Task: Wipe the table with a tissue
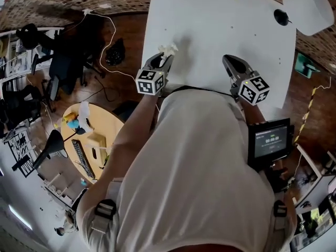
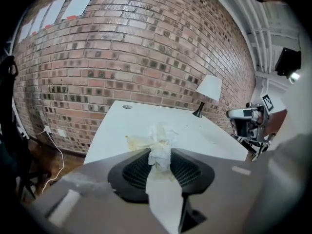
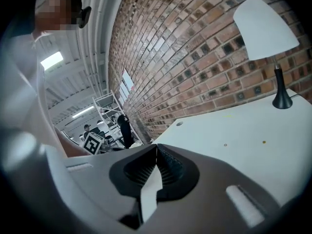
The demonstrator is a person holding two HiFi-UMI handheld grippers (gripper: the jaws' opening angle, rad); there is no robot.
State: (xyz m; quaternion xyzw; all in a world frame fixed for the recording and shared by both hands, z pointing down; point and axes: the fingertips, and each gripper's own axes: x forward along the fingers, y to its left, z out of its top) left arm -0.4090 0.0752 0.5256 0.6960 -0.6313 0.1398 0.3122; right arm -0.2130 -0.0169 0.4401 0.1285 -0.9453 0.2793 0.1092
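Bearing a lamp (image 1: 310, 9), the white table (image 1: 220, 30) faces a brick wall (image 2: 136, 48).

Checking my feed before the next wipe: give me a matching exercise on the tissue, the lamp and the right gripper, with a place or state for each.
Things:
1. tissue
2. lamp
3. right gripper

Places or states:
A. shut, nothing in it
B. on the table, far right corner
C. clamped in the left gripper

Pairs: 1-C, 2-B, 3-A.
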